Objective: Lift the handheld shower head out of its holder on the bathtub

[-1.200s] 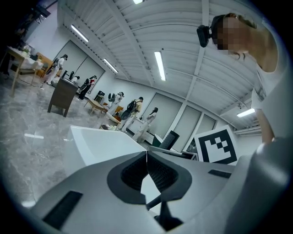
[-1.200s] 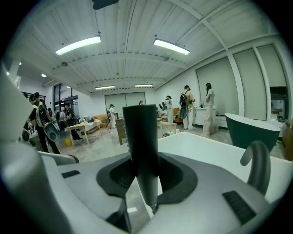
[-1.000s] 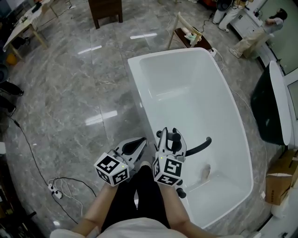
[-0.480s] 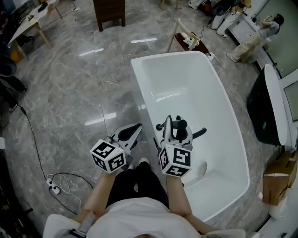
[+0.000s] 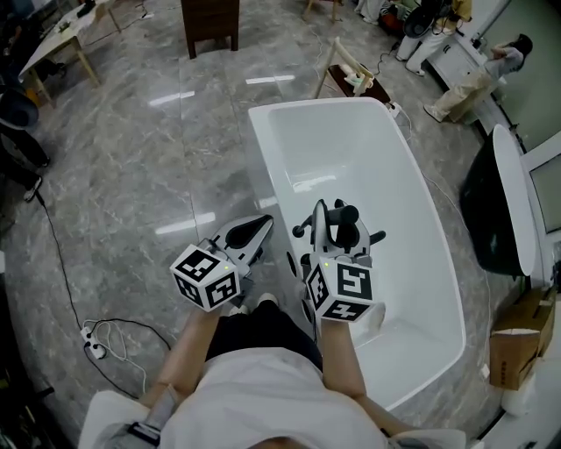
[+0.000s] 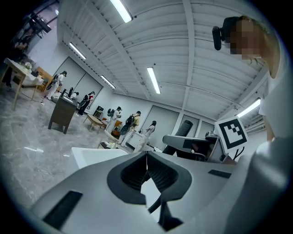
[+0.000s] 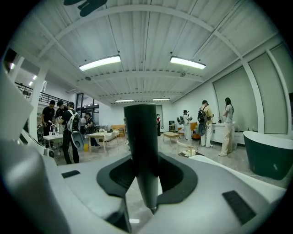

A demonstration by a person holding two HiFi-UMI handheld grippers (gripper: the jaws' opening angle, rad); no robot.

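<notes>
The black handheld shower head (image 5: pixel 347 217) is clamped in my right gripper (image 5: pixel 337 226), held above the near part of the white bathtub (image 5: pixel 261 145). In the right gripper view its dark handle (image 7: pixel 141 151) stands upright between the pads of that gripper (image 7: pixel 145 183). My left gripper (image 5: pixel 259 228) hangs beside it, over the tub's left rim, with its jaws shut and nothing in them (image 6: pixel 146 163). In the left gripper view the shower head (image 6: pixel 185 129) shows at the right, level with that gripper. The holder on the tub is hidden under my hands.
A cable with a power strip (image 5: pixel 93 338) lies on the marble floor to the left. Beyond the tub stand a wooden chair (image 5: pixel 352 68) and a dark cabinet (image 5: pixel 209 19). A dark green tub (image 5: pixel 493 210) and a cardboard box (image 5: pixel 514 352) are at the right, with people (image 5: pixel 473 77) behind.
Both grippers have risen. The right one has carried the shower head up with it, and the handle now sits higher above the tub.
</notes>
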